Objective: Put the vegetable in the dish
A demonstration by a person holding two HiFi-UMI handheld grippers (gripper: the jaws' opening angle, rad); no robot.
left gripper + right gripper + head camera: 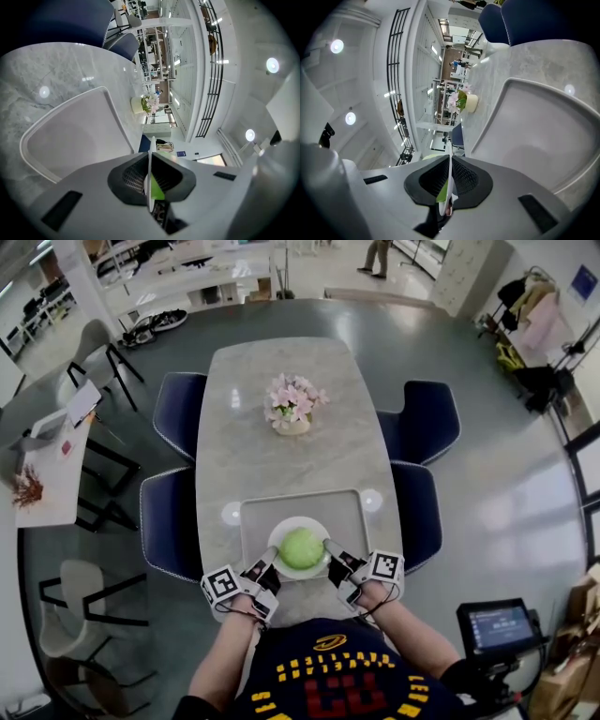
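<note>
- Left tool (150, 183) is clamped on the dish (151, 152) rim.
- Vegetable (301, 547) already sits in the dish, over the tray (255, 521), so that step looks done.
- Right tool (449, 185) pinches the opposite rim. Next, I'd guess: keep it level, release both together.

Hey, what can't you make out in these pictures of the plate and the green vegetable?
Kind of vegetable: it is small in the head view, and in both gripper views the plate, seen edge-on, hides all but a green sliver.
Whether the plate rests on the tray or is lifted: the head view looks straight down.
Text on the screen at lower right: too small in the head view.
</note>
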